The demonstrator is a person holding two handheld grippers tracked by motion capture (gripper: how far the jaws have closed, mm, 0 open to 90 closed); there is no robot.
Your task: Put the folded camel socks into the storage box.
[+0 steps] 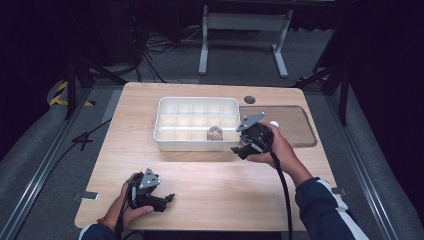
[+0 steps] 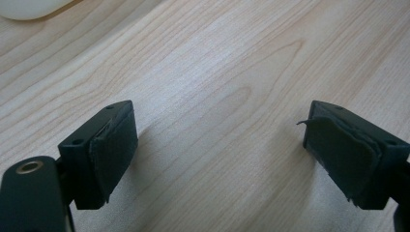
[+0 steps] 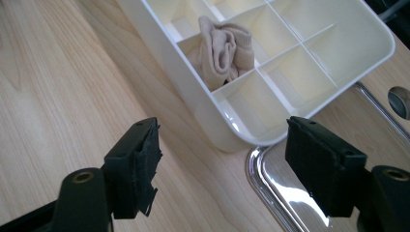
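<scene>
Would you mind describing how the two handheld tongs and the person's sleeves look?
Both tongs, left and right, are black, each topped with a grey three-cornered plate and trailing a black cable. Their jaws are blocky, faced with dark pads frayed at the edges, with brass-coloured screw holes at the base. The right sleeve is dark blue with white stripes; the left wrist wears an orange band.

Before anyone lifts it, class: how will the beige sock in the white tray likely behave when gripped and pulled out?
The sock is crumpled in soft folds, so it will probably be floppy and sag or unfurl from the jaws. It looks like thin knit, so likely light and unbreakable. It fills its compartment of the tray, so it may drag on the dividers.
</scene>
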